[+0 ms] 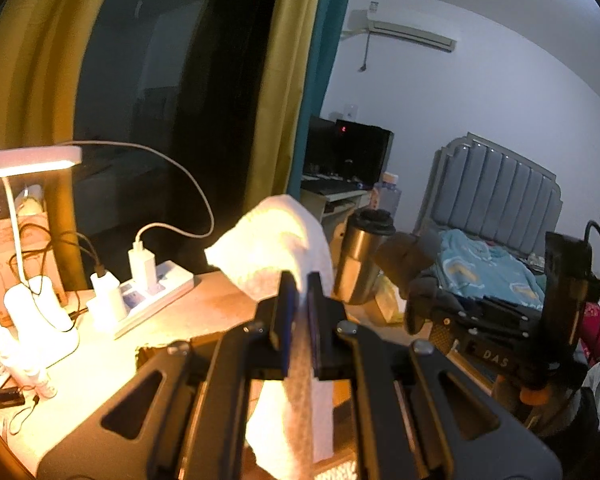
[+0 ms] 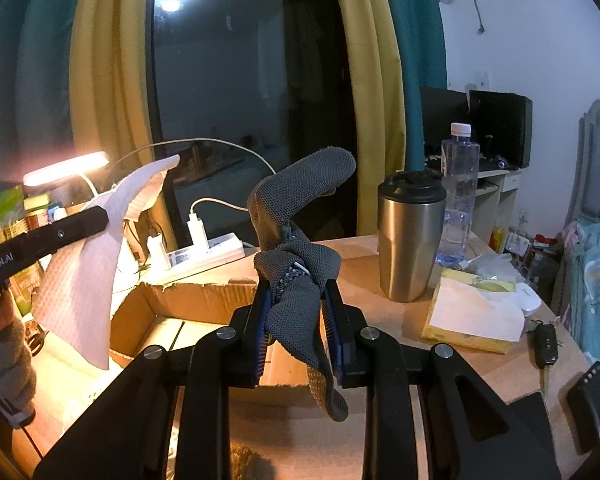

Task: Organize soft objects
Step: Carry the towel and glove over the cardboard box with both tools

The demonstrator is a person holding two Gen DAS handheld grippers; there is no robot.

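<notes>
My left gripper (image 1: 299, 280) is shut on a white paper towel (image 1: 276, 240), held up above the wooden desk; the towel hangs down between the fingers. It also shows in the right wrist view, where the left gripper (image 2: 100, 216) pinches the white towel (image 2: 84, 292) at the left. My right gripper (image 2: 296, 288) is shut on a grey mesh cloth (image 2: 296, 216) that sticks up and drapes down, above an open cardboard box (image 2: 188, 304). The right gripper (image 1: 420, 280) shows in the left wrist view at the right.
A steel tumbler (image 2: 410, 236) and a water bottle (image 2: 458, 192) stand at the desk's back right. A tissue pack (image 2: 472, 320), car key (image 2: 546, 344) and black device (image 2: 592, 404) lie at the right. A power strip (image 2: 204, 256) and lamp (image 2: 66, 168) sit at the left.
</notes>
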